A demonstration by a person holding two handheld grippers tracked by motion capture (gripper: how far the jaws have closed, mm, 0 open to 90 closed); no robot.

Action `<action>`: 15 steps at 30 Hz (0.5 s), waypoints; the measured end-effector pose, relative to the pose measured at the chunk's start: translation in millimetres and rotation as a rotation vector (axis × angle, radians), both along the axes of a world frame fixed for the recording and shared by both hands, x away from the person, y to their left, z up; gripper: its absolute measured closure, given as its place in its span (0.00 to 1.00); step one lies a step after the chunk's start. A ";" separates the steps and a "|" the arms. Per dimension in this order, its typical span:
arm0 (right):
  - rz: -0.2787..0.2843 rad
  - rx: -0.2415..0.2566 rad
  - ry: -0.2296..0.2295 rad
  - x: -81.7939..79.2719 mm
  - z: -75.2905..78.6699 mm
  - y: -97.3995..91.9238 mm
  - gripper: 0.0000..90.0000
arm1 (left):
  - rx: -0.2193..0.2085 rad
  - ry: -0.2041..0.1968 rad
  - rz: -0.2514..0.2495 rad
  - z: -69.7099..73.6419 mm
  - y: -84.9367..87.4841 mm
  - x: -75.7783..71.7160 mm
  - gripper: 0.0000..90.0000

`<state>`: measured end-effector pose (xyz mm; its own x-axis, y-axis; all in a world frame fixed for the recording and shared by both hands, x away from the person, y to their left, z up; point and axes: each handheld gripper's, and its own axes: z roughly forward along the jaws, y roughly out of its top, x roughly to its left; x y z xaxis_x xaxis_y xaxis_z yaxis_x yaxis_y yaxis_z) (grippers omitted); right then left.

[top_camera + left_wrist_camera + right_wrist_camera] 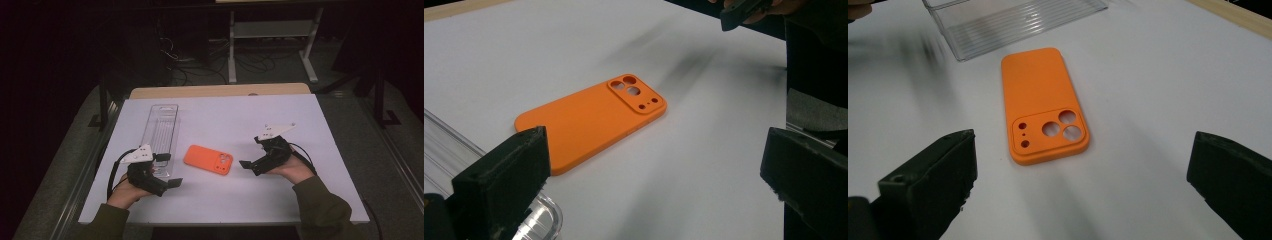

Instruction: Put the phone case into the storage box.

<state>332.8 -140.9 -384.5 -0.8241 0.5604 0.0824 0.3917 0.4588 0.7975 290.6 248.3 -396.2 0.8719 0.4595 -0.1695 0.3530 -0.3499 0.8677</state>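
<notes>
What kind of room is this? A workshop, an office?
Probably a lab or recording setup, not a home. A white table carries just an orange phone case and a clear plastic tray; behind it are tangled cables and a metal stand in the dark.

Overhead light is brightening the white table (pixel 300 200); surroundings are lying dark. Streaky motion blur is smearing both gripper views' upper areas. Near jaws are reading soft, shadowed.
</notes>
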 end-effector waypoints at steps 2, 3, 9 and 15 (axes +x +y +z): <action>0.002 -0.001 0.002 1.9 0.1 2.0 0.00 | 0.000 -0.001 -0.001 -0.1 0.0 0.1 0.00; 0.003 -0.003 0.003 2.9 0.3 2.9 0.00 | 0.000 0.000 -0.001 -0.4 -0.3 0.1 0.00; 0.016 -0.006 0.003 8.0 1.1 9.2 0.00 | -0.003 0.003 -0.001 -0.6 -0.3 0.0 0.00; 0.028 0.005 0.005 14.5 2.0 15.2 0.00 | -0.001 0.004 -0.005 -1.3 -0.9 0.3 0.00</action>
